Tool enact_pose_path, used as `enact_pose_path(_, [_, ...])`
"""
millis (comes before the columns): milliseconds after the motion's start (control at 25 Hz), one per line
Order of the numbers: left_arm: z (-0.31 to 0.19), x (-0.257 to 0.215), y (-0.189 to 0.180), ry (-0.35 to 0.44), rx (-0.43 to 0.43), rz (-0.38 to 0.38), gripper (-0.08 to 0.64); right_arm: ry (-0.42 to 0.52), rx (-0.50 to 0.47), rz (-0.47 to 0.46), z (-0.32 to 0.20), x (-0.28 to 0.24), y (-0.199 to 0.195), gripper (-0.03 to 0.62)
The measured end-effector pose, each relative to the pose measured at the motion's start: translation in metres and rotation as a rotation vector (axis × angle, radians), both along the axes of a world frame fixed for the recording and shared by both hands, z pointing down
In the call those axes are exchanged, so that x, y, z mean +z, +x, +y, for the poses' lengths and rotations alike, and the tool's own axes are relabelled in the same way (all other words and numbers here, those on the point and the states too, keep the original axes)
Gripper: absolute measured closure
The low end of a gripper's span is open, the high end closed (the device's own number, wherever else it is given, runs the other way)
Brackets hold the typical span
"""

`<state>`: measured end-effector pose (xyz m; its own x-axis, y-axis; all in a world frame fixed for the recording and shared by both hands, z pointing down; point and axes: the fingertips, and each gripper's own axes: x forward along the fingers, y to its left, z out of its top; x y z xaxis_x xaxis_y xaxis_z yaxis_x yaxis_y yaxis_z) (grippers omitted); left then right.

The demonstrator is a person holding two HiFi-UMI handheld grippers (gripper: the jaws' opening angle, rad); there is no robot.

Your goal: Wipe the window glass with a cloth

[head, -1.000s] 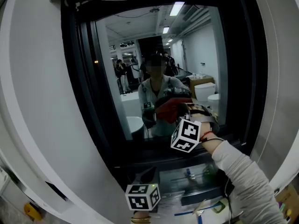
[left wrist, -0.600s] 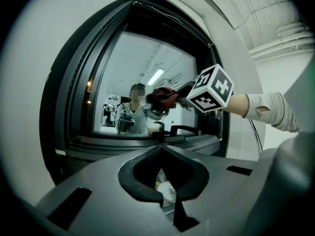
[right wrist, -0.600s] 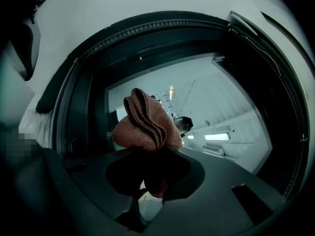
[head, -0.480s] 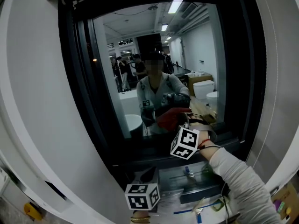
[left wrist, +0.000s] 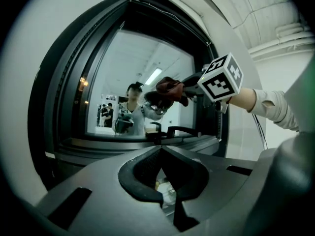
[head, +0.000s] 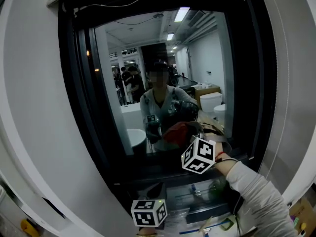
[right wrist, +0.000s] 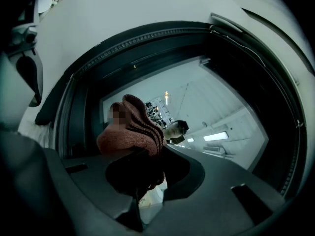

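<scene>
**Cloth low on the pane, one gripper doing the work**

A white wall [head: 34, 107] is curving round a dark-framed window, and the window glass [head: 163, 68] is mirroring a bright room and the person standing in front of it. The right gripper [head: 190, 135] is reaching up to the lower right part of the pane, its jaws clamping a bunched, rust-red cloth [head: 177, 131]. From here the wad is sitting at the glass, just above the bottom frame [head: 163, 164]. I cannot tell whether it is pressing on the glass or hanging just off it. In the right gripper view the cloth [right wrist: 130, 129] is bulging out past the jaw tips, pinched only at its lower fold.

The left gripper [left wrist: 161, 178] is hanging low beneath the sill, jaw tips meeting with nothing between them, taking no part.

The risks, as I am judging them:

- **Losing the cloth:** the shallow pinch could let it drag free if the stroke is pushing hard sideways.
- **Marking the pane:** if the wad is flattening or shifting, the bare jaw tips could be scraping the glass.
- **Snagging below:** this close to the bottom frame, a downward pass could catch the cloth on the ledge.
</scene>
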<state>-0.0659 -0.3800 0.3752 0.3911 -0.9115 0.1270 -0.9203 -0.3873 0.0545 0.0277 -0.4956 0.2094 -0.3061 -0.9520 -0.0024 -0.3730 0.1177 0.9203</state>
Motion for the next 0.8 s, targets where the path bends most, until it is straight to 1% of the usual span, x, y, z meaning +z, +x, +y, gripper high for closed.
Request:
enact_pose_path(120, [-0.006, -0.001, 0.004, 0.002, 0.004, 0.0, 0.555, 0.062, 0.011, -0.018, 0.007, -0.04, 0.021, 0.535])
enact_pose_path(240, [-0.013, -0.005, 0.014, 0.011, 0.019, -0.006, 0.555, 0.132, 0.051, -0.025, 0.01, -0.088, 0.05, 0.535])
enact_pose_path(560, [-0.036, -0.016, 0.047, 0.031, 0.077, -0.017, 0.555, 0.375, 0.188, -0.05, 0.02, -0.249, 0.129, 0.535])
enact_pose_path(680, [-0.04, -0.017, 0.054, 0.026, 0.08, -0.014, 0.555, 0.454, 0.223, -0.076, 0.024, -0.302, 0.148, 0.535])
enact_pose_path(800, [-0.046, -0.016, 0.054, 0.021, 0.077, -0.008, 0.555, 0.527, 0.277, -0.066, 0.024, -0.345, 0.163, 0.535])
